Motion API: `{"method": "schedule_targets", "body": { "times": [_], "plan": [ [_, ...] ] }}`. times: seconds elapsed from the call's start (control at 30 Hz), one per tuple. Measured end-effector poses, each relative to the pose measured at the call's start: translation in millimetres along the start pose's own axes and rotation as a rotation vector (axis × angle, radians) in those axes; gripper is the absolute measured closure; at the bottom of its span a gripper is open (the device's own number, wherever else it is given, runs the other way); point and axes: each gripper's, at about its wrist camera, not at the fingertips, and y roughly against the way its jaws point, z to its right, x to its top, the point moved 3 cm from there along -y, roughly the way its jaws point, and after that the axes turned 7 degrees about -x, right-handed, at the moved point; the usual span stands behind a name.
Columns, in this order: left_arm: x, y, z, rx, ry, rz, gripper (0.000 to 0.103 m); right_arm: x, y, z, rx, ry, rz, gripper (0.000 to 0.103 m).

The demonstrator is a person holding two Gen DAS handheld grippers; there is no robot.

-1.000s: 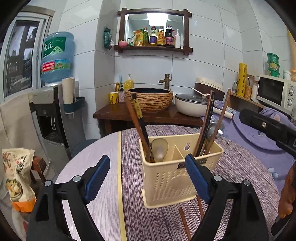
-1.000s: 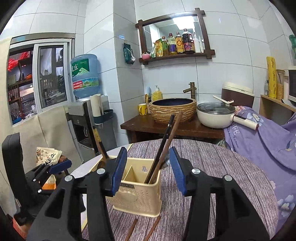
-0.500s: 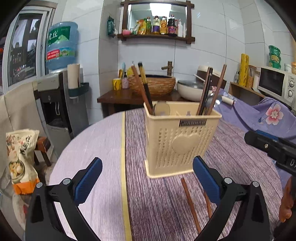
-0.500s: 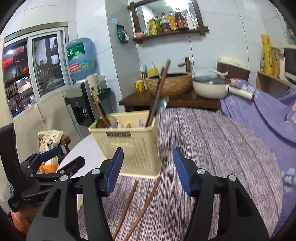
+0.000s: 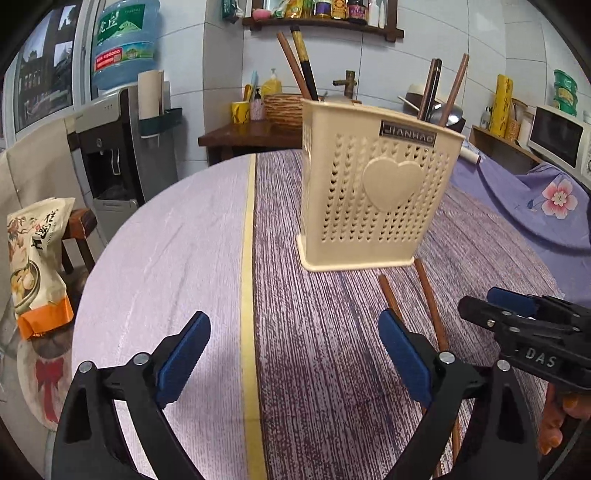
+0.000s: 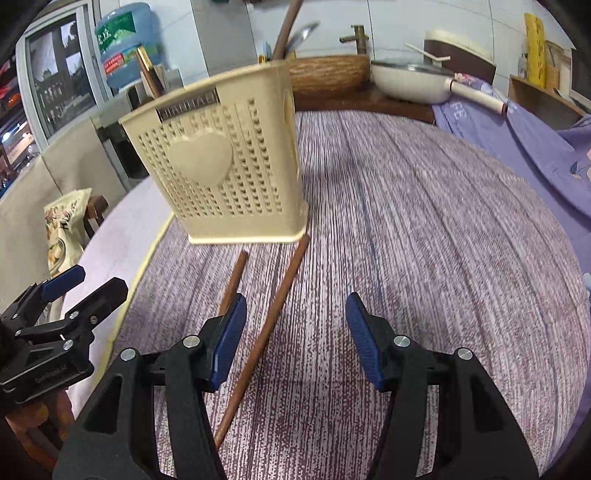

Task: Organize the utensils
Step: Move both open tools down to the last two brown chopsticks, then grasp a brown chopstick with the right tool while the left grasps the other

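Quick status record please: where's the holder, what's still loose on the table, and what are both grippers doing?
holder: cream utensil holder upright on the table, chopsticks and a spoon standing in it
loose: two brown chopsticks lying on the table in front of the holder, far ends at its base
left gripper: open, nothing between the jaws, low over the table
right gripper: open, one loose chopstick lies between its jaws, not gripped
remaining: both loose chopsticks not yet in the holder

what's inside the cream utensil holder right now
Chopsticks stand at the left end of the utensil holder, more chopsticks and a metal spoon at the right. Its walls hide their lower ends.
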Motion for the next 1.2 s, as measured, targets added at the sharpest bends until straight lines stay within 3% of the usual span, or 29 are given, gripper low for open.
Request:
{"method": "schedule_targets", "body": {
  "times": [0.37,0.67,0.77,0.9,1.2],
  "plan": [
    [-14,-13,5,-0.031,0.011,-0.064,0.036,7,-39,-8,-0.016,-0.027,-0.095,0.05],
    [-14,-15,18,-0.046,-0.015,-0.071,0.038,15,-61,-21,-0.109,0.005,-0.093,0.064],
    [-15,-19,21,-0.049,-0.021,-0.08,0.038,14,-64,-24,-0.155,0.047,-0.073,0.075],
    [-15,-20,26,-0.061,-0.029,-0.091,0.038,16,-67,-18,-0.139,0.06,-0.065,0.09],
    [-11,-28,43,-0.134,-0.05,-0.124,0.039,25,-67,17,-0.023,-0.017,-0.106,0.093]
  ]
}}
